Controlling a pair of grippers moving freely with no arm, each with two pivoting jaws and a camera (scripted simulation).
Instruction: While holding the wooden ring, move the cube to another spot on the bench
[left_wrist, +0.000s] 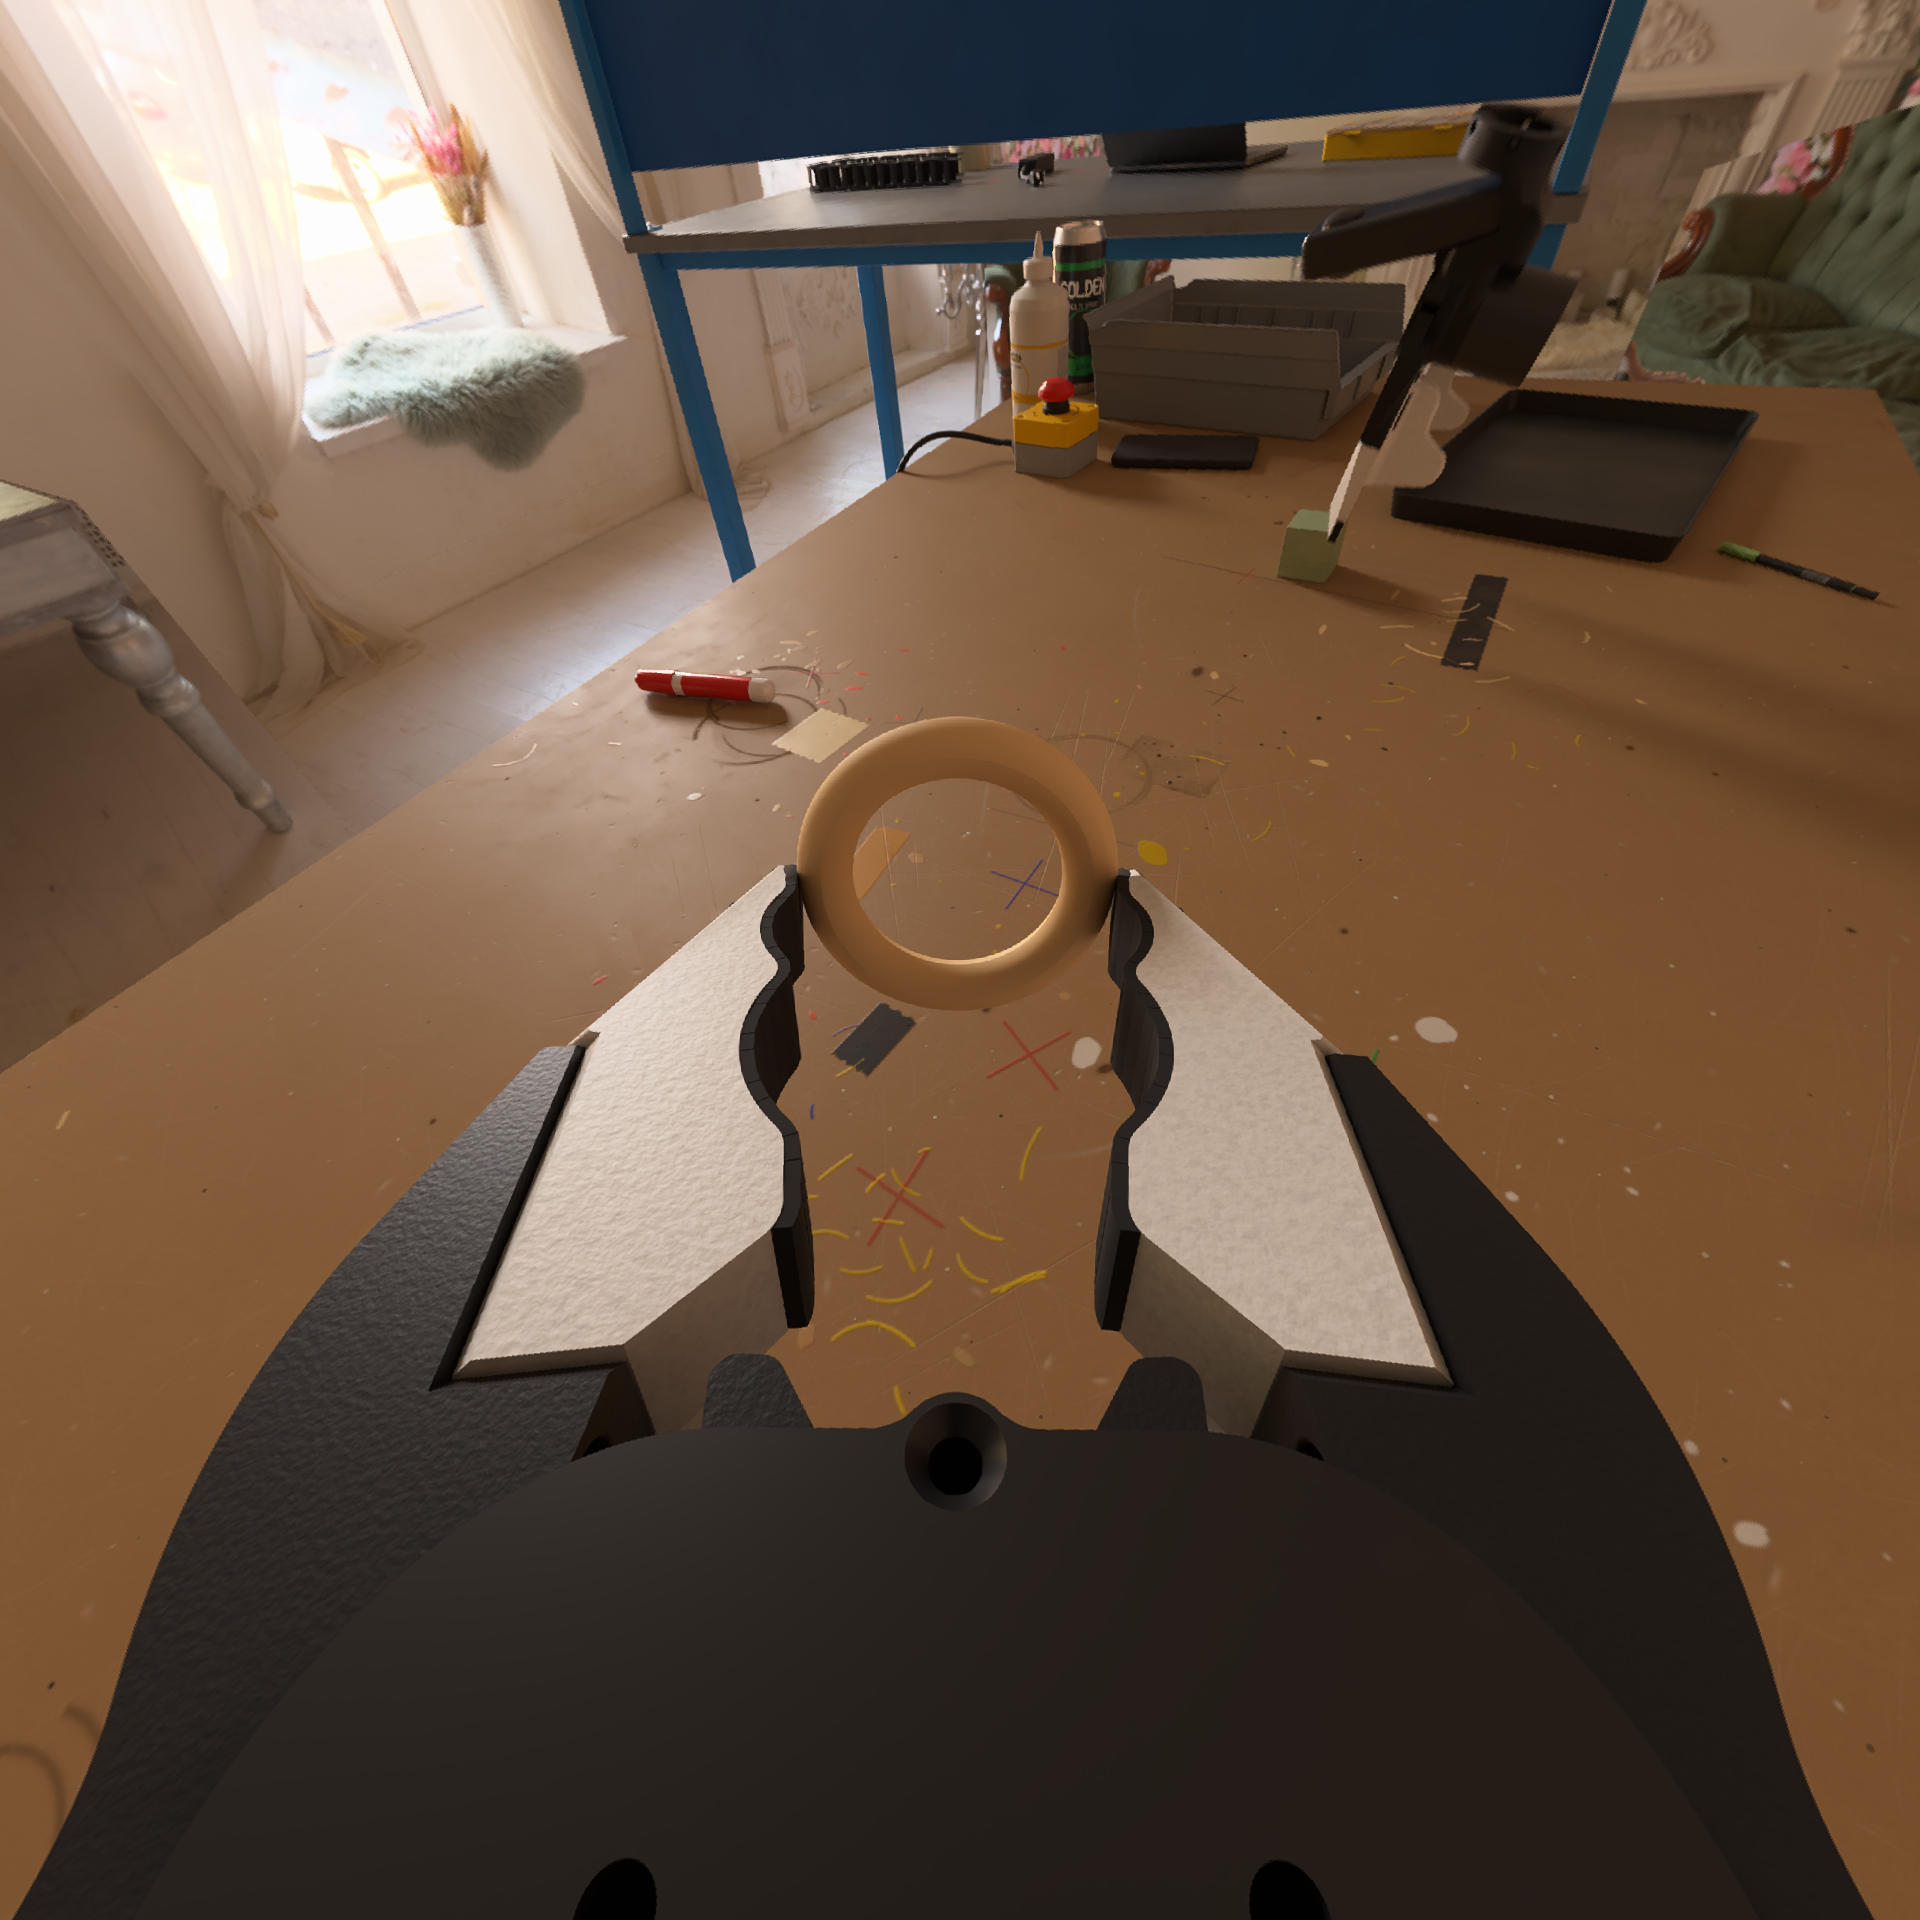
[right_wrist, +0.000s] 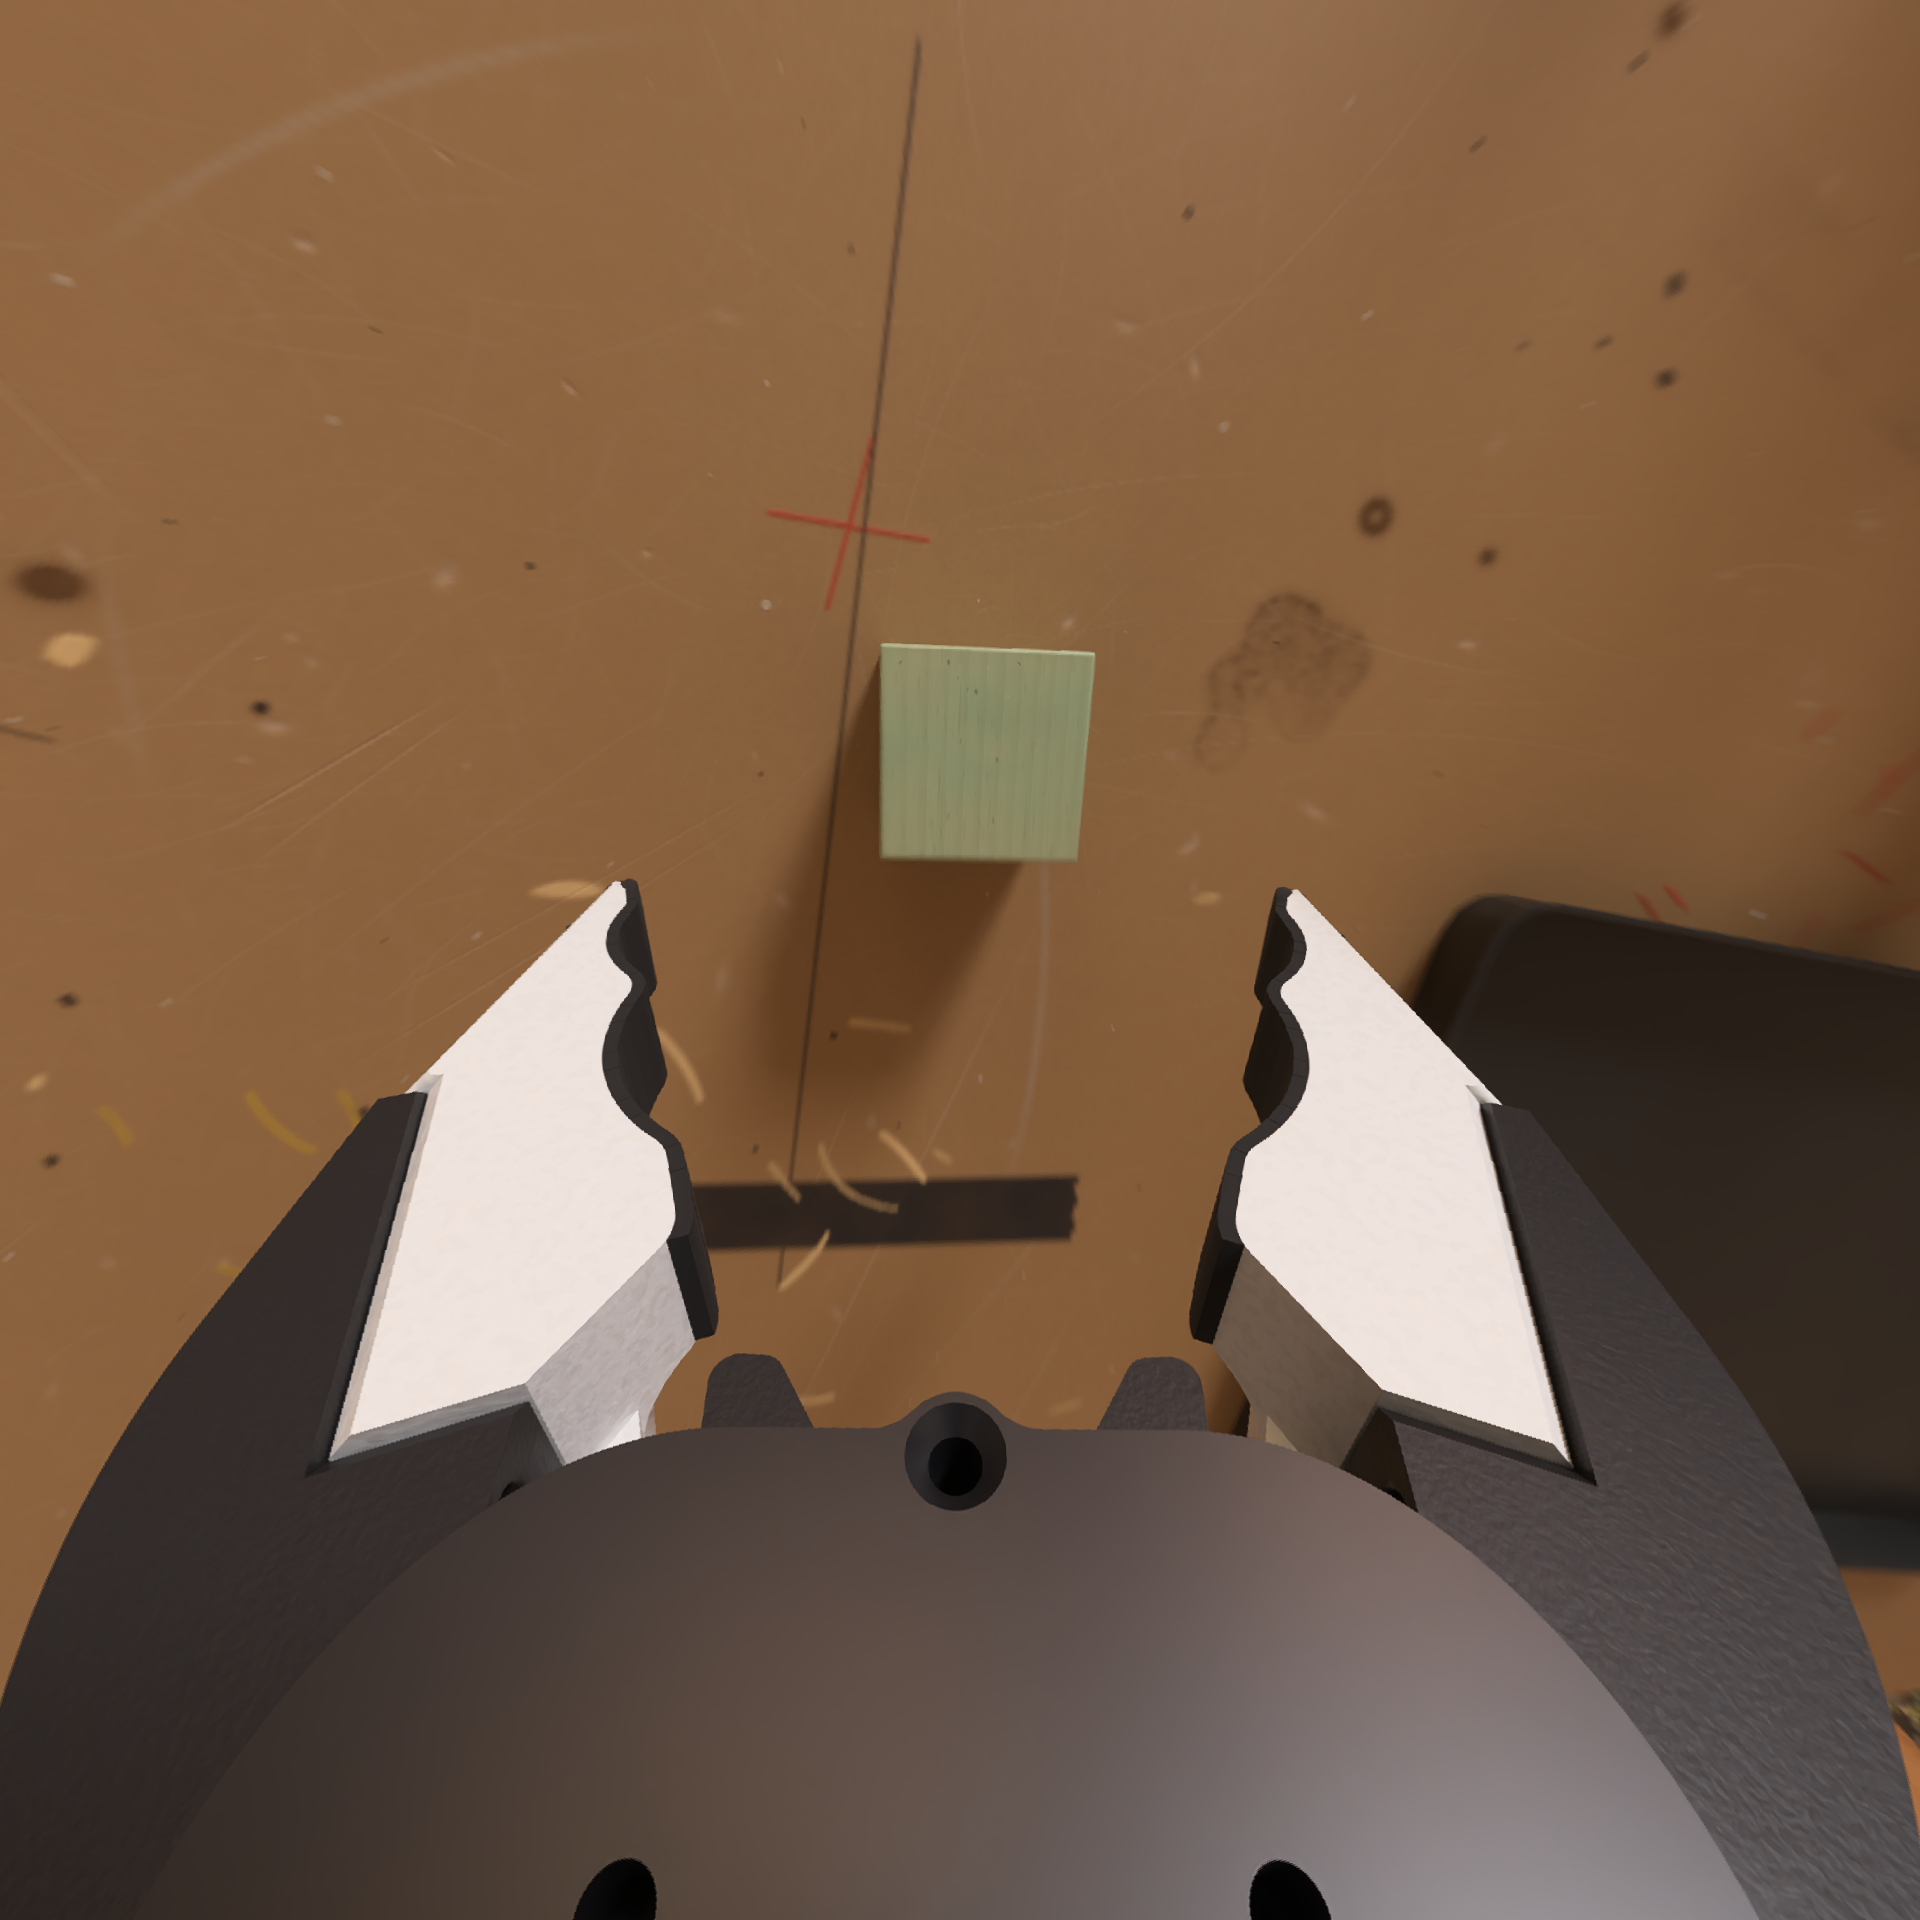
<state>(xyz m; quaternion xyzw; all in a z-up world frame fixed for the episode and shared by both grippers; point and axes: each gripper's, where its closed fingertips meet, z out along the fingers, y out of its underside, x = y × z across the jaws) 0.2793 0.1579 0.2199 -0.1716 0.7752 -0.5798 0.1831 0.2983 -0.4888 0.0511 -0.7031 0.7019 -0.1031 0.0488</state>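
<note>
My left gripper (left_wrist: 956, 883) is clamping the ring (left_wrist: 956, 862) above the bench (left_wrist: 1455, 1039). My right gripper (right_wrist: 956, 894) is hanging wide open, empty, over the cube (right_wrist: 982, 753); grasping and moving are remaining.

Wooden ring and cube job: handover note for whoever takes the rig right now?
Left gripper: shut on the tan wooden ring, held clear above the brown bench.
Right gripper: open, pointing down at the pale green wooden cube, fingers not touching it.
Cube sits on the bench near the black tray.
Done: ring grasped.
Left: whether the cube was already moved cannot be told; if not, grasp, relocate, release, keeping the ring held.
</note>
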